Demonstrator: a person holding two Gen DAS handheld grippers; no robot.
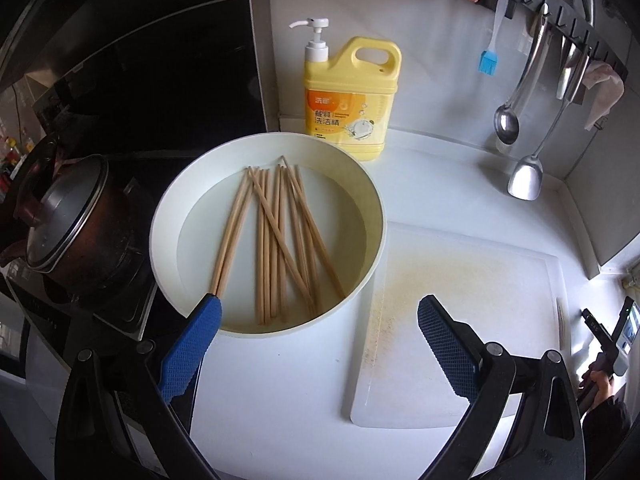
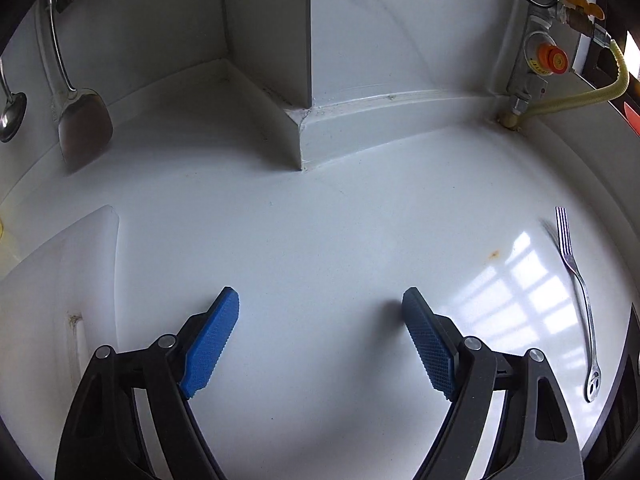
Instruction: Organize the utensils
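Both empty: left hand-held gripper [image 1: 320, 312] jaws wide over near rim of white bowl [image 1: 374, 256], chopsticks [image 1: 276, 236] piled crisscross in it just ahead of left pad; right hand-held gripper [image 2: 320, 300] spread wide w/ nothing between, over bare tabletop [image 2: 320, 220], fork [image 2: 580, 300] flat well off to its right. Risks IMO: sticks overlap, so a pinch may grab extras or flick some out. Fork lies flush on glossy top, pads could slip or skid it twd the edge.
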